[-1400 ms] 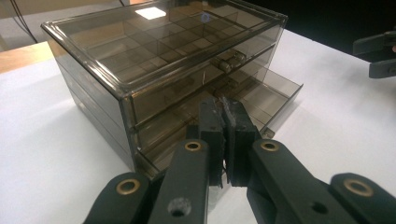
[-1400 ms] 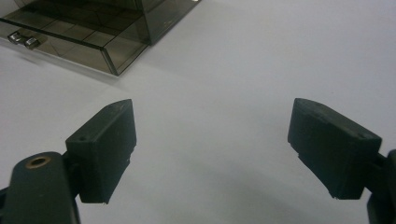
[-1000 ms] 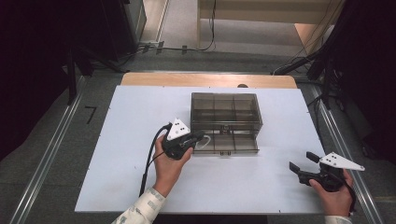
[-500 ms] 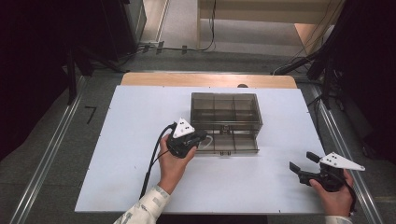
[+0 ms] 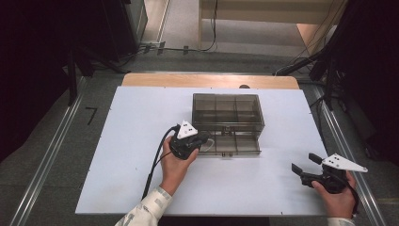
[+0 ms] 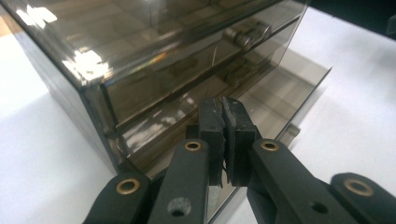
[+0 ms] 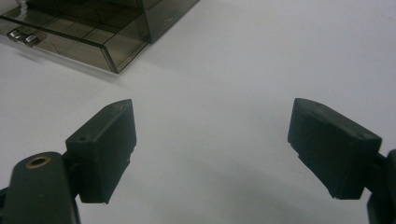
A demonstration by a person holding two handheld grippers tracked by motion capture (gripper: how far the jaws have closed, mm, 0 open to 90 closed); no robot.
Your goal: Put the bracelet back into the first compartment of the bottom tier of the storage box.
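Observation:
A smoky see-through drawer box (image 5: 226, 109) stands in the middle of the white tabletop (image 5: 127, 141). Its lower drawer (image 5: 234, 144) is pulled out toward me. My left gripper (image 5: 205, 140) is at the box's front left corner, jaws shut pad to pad. In the left gripper view the shut left gripper (image 6: 223, 106) hangs over the open drawer (image 6: 280, 88), below the box (image 6: 154, 42), and I see nothing between the pads. The right gripper (image 5: 304, 162) rests open at the front right of the table. The right gripper (image 7: 212, 116) holds nothing, and the drawer's corner (image 7: 79, 39) lies beyond its jaws.
Small metal knobs (image 6: 247, 33) sit on the drawer fronts. A black cable (image 5: 155, 165) trails from the left gripper toward the table's front edge. A strip of wooden table (image 5: 207, 81) shows behind the white top, and metal floor rails (image 5: 44, 160) run along both sides.
The left gripper has edged slightly closer to the box's front left corner. The right hand and the drawer have stayed put.

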